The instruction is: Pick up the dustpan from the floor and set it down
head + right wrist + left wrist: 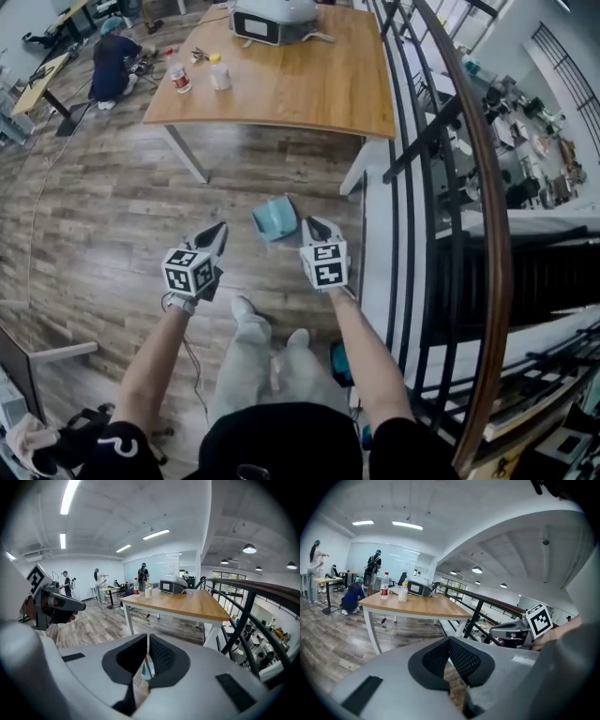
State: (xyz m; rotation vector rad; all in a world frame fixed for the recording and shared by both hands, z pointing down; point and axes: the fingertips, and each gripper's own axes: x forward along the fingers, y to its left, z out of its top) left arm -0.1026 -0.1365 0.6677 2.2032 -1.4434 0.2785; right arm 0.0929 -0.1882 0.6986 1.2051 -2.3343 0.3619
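The light blue dustpan (275, 219) lies on the wooden floor, between and just beyond the tips of both grippers. My left gripper (217, 233) is held above the floor to its left with its jaws together and nothing in them; its pads (461, 657) meet in the left gripper view. My right gripper (312, 228) hangs close to the dustpan's right side. Its jaws are shut to a thin slit. In the right gripper view a sliver of the blue dustpan (148, 670) shows through that slit, down on the floor below the right gripper (147, 636).
A wooden table (300, 89) stands ahead with a bottle (178, 77), a cup (219, 74) and a grey device (275, 19) on it. A black railing (417, 141) runs along the right. A person (112, 66) crouches far left. My feet (246, 309) are below the grippers.
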